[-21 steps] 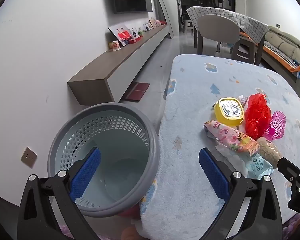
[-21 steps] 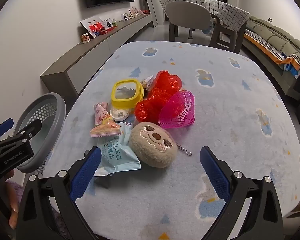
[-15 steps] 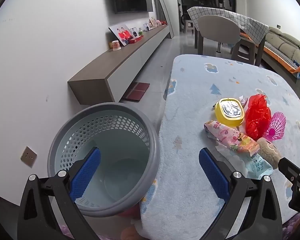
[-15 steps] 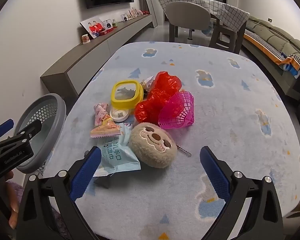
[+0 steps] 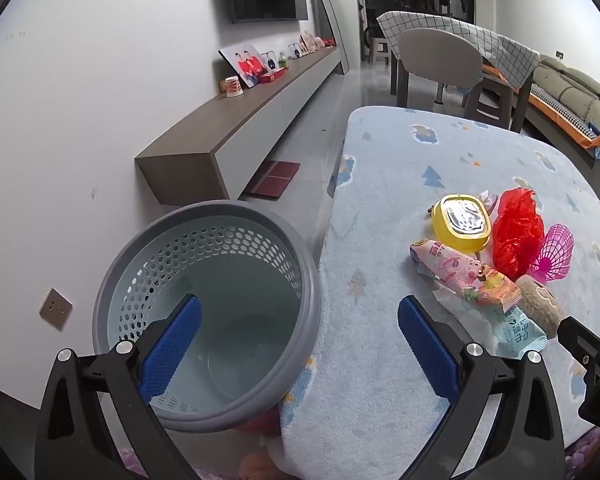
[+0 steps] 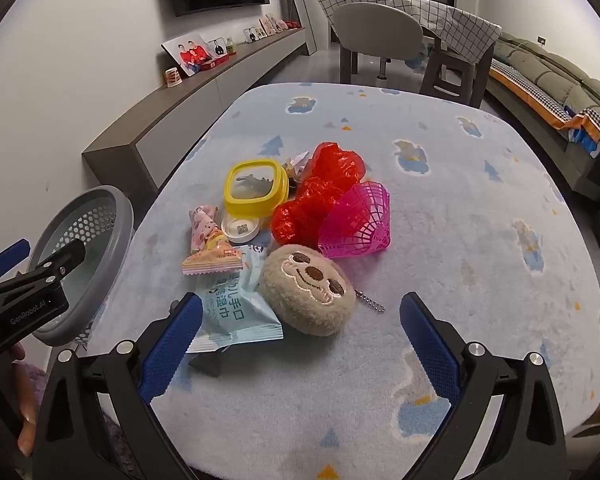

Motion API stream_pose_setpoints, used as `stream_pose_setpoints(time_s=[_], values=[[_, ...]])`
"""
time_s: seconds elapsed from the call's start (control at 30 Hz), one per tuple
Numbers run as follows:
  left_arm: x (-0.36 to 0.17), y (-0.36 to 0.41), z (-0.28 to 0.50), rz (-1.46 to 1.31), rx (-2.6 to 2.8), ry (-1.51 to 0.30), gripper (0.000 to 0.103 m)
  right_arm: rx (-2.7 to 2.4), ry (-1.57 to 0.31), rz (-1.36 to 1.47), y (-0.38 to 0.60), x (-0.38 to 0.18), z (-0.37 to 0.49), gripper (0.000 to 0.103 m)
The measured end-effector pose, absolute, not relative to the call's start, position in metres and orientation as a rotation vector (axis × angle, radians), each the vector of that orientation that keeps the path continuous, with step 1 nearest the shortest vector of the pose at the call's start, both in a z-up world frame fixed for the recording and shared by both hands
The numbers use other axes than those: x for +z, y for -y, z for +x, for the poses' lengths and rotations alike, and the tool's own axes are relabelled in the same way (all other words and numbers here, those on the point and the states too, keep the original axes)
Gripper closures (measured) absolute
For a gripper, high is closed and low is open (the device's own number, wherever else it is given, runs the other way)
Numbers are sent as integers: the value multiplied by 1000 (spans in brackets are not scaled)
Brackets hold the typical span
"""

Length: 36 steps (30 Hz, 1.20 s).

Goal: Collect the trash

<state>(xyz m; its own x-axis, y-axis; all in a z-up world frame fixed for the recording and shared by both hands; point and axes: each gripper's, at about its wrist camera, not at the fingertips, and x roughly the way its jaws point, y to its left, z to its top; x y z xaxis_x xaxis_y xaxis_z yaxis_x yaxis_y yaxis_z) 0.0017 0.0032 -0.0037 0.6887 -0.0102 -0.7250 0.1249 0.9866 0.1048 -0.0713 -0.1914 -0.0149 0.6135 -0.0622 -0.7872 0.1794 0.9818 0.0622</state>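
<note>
A pile lies on the blue fleece-covered table (image 6: 440, 240): a light blue wet-wipe packet (image 6: 236, 312), a pink snack wrapper (image 6: 210, 246), a red plastic bag (image 6: 320, 196), a pink net (image 6: 358, 222), a yellow lidded box (image 6: 256, 188), a small white cap (image 6: 241, 229) and a tan plush toy (image 6: 308, 290). A grey perforated bin (image 5: 208, 312) stands left of the table, apparently without contents. My left gripper (image 5: 298, 348) is open, held over the bin's rim and table edge. My right gripper (image 6: 300, 344) is open, just in front of the plush and packet.
A low grey wall shelf (image 5: 236, 136) with photos runs along the left wall. A chair (image 6: 380, 36) and a checked-cloth table stand beyond, a sofa (image 6: 548, 76) at right. A small dark object (image 6: 206, 362) lies under the packet's near edge.
My right gripper has edged slightly forward toward the pile. The left gripper and the objects have hardly moved.
</note>
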Motion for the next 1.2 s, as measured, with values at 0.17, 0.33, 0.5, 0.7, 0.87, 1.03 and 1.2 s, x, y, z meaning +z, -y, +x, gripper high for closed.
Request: stream_pose_setpoints(time_s=[0.17,0.33,0.5,0.7,0.87,1.03,1.2], values=[[-4,-4,2,142,-74,-809,6,-138,-903,139,191,-15,-70,8],[-6,-4,3,139,-74,-813,6,-138,-899,144,192,-15,-70,8],[-7,-1,1,140,-71,-809,6,-138,-897,146,192,-15,-70,8],[-6,1,-3,142,-70,-807,6,-135,-896,151,193,-16,-71,8],[-5,-6,3,138,-75,-812,6,-138,-896,147,192,-15,-70,8],[-6,-6,4,139,-73,-811,6,-137,-895,149,192,-16,-70,8],[-6,-5,5,140,-71,-813,6,-134,-892,147,191,-14,-71,8]])
